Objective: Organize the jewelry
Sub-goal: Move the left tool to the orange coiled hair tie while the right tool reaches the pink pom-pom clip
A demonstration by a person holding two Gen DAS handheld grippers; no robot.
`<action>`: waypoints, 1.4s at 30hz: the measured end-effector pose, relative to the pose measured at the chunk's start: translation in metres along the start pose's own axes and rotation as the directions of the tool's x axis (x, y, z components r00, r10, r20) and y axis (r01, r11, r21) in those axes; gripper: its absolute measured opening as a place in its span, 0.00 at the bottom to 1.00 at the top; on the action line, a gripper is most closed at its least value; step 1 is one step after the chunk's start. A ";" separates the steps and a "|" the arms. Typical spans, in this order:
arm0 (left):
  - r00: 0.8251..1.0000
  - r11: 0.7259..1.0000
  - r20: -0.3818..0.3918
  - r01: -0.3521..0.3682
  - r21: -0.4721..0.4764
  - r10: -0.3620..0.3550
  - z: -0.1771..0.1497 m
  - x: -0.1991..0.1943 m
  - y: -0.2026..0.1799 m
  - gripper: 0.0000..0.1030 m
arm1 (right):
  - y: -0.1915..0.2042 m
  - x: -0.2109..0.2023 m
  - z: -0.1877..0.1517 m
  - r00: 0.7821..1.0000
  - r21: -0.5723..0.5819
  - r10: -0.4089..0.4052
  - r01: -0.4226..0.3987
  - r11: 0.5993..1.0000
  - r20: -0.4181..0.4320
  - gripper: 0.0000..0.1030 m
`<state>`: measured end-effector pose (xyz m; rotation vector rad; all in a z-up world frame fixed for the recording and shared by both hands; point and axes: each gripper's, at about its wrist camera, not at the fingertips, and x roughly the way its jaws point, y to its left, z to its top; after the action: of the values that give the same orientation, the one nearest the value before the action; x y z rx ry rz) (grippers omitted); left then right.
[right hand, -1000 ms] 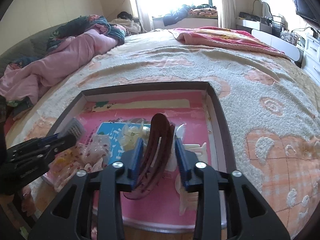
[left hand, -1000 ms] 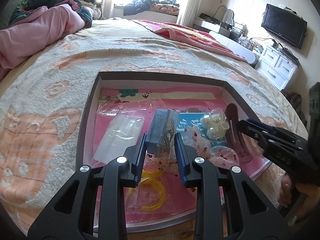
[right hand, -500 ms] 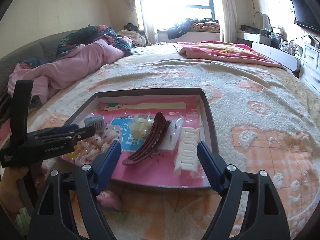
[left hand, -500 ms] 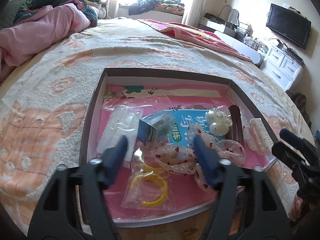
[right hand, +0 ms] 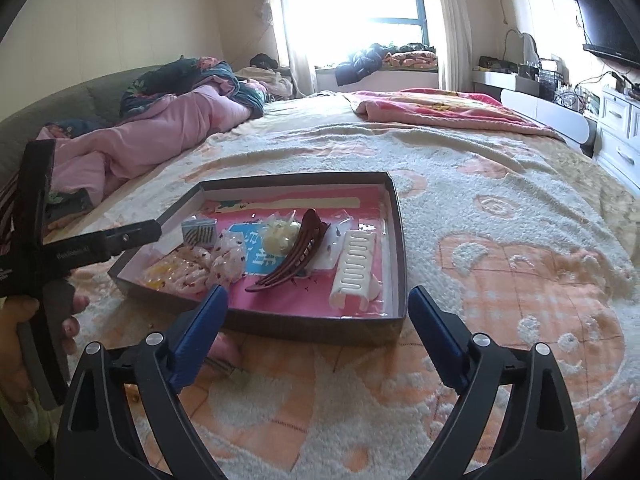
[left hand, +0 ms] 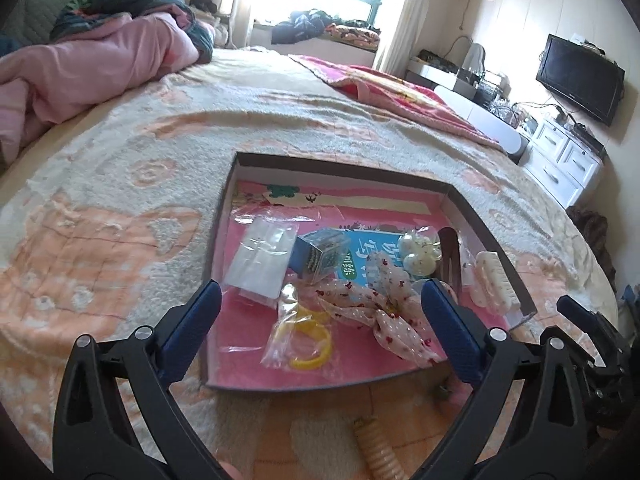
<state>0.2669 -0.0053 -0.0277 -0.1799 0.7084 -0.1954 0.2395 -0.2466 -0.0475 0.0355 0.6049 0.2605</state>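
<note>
Far left on the bed point(left hand: 120, 168): a heap of pink bedding point(left hand: 80, 68). Left gripper point(left hand: 320, 312) released, blue pads spreading wider, nothing between them, raised over the near edge of the tray point(left hand: 218, 232). Inside the tray, from its left side: a clear plastic bag point(left hand: 260, 264) lying flat; just beside it a small blue box point(left hand: 320, 254) tipped on an edge, resting on a blue card point(left hand: 372, 248); nearer the front, yellow rings point(left hand: 308, 346) inside a clear packet; beside those, a spotted fabric band point(left hand: 384, 312) sprawled across the pink floor; then pale bead ornaments point(left hand: 418, 254), a dark brown hair claw point(right hand: 296, 252) lying on its side, and at the far right a white hair clip point(right hand: 352, 268) along the tray's right wall. Right gripper point(right hand: 316, 332) likewise let go, pads parting further, empty, raised over the blanket just short of the tray's near wall. A hand point(right hand: 24, 344) at the left edge of the right wrist view, wrapped around the left gripper's handle. Far right of the room: a white cabinet point(left hand: 560, 160) and a dark television point(left hand: 580, 78) on the wall.
</note>
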 end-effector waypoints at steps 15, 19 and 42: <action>0.997 0.999 0.070 -0.016 0.048 0.013 -0.017 -0.059 -0.010 0.89 | 0.016 -0.039 -0.003 0.998 -0.070 0.041 -0.038 0.997 0.039 0.87; 0.997 0.998 0.068 -0.029 0.063 0.025 -0.025 -0.066 -0.012 0.89 | 0.019 -0.046 -0.006 0.998 -0.090 0.046 -0.042 0.995 0.041 0.87; 0.999 0.997 0.010 -0.048 0.056 0.048 -0.064 -0.084 -0.010 0.89 | 0.033 -0.056 -0.032 0.997 -0.179 0.070 -0.072 0.981 -0.013 0.87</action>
<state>0.1611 -0.0008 -0.0205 -0.1097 0.6974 -0.1682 0.1693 -0.2302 -0.0383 -0.1177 0.5851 0.3837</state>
